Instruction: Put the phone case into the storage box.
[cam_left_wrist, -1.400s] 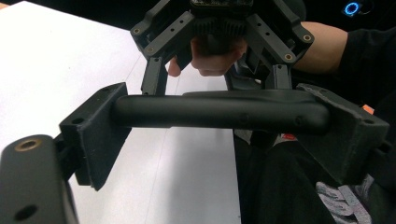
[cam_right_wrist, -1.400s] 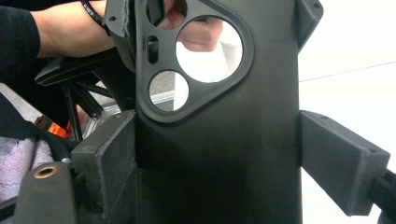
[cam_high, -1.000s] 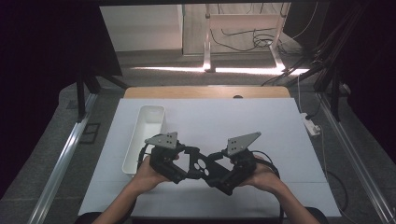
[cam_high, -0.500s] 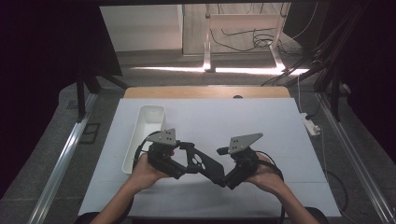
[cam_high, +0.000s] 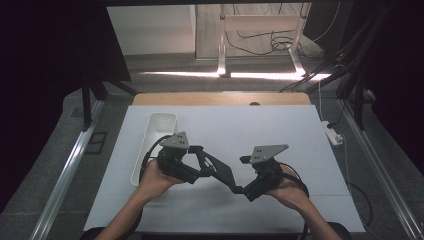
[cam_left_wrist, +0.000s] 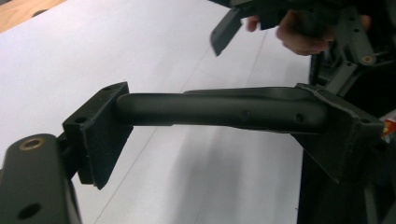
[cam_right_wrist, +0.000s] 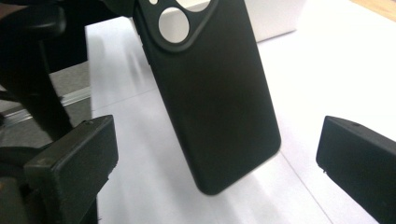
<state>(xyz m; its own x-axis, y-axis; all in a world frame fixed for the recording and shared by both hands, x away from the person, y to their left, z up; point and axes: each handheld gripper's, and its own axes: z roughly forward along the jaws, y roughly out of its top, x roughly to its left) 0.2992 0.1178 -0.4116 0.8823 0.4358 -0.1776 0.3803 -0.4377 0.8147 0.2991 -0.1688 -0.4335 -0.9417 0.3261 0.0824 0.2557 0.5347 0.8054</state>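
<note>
A black phone case (cam_high: 216, 167) with round camera cut-outs hangs above the white table (cam_high: 300, 135). My left gripper (cam_high: 200, 161) is shut on it. In the left gripper view the case (cam_left_wrist: 219, 107) lies edge-on across the gap, and both pads (cam_left_wrist: 98, 135) press on its ends. My right gripper (cam_high: 244, 176) is open after its jaws have just been opening. In the right gripper view the case's rounded lower end (cam_right_wrist: 215, 93) sits between the fingers (cam_right_wrist: 74, 158) with a gap on each side. A hand holds each gripper.
A long white tray (cam_high: 150, 145) stands on the table's left side, just behind the left gripper, and its end (cam_right_wrist: 275, 14) sits behind the case. A wooden strip (cam_high: 220, 98) runs along the far edge. The right hand and its gripper (cam_left_wrist: 289, 18) show beyond the case.
The right gripper's jaws have spread apart off the case, and that gripper has drawn slightly to the right. The left gripper keeps the case and has barely moved.
</note>
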